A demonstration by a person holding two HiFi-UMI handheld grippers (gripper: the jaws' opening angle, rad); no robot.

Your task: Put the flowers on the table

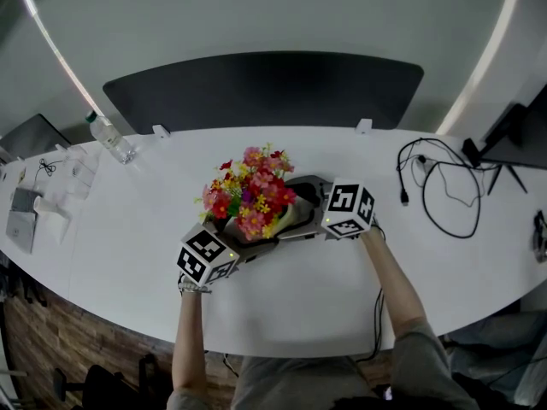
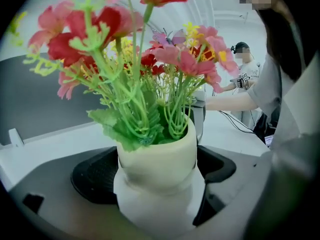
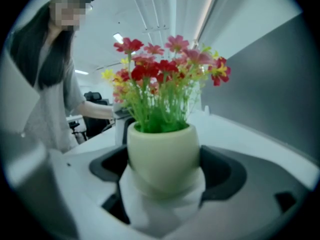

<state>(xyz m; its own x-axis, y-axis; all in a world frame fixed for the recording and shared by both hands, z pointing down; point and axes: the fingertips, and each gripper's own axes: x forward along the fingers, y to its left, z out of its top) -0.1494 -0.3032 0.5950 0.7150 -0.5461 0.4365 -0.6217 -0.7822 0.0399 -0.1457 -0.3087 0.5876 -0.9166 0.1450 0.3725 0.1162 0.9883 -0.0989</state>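
A bunch of red, pink and yellow flowers (image 1: 250, 191) stands in a cream pot (image 2: 157, 159) with a white lower part. It is over the middle of the white table (image 1: 128, 254). My left gripper (image 1: 242, 244) comes at the pot from the near left, and its dark pads (image 2: 92, 179) press both sides of the pot. My right gripper (image 1: 301, 221) reaches in from the right and is shut on the same pot (image 3: 162, 156). In the right gripper view the flowers (image 3: 167, 71) stand upright. Whether the pot's base touches the table is hidden.
A water bottle (image 1: 109, 137) lies at the table's far left, with papers and devices (image 1: 30, 212) nearer the left edge. Black cables (image 1: 444, 190) and a monitor stand (image 1: 508, 143) are at the right. A dark panel (image 1: 265, 88) stands behind the table. A person (image 2: 245, 76) sits in the background.
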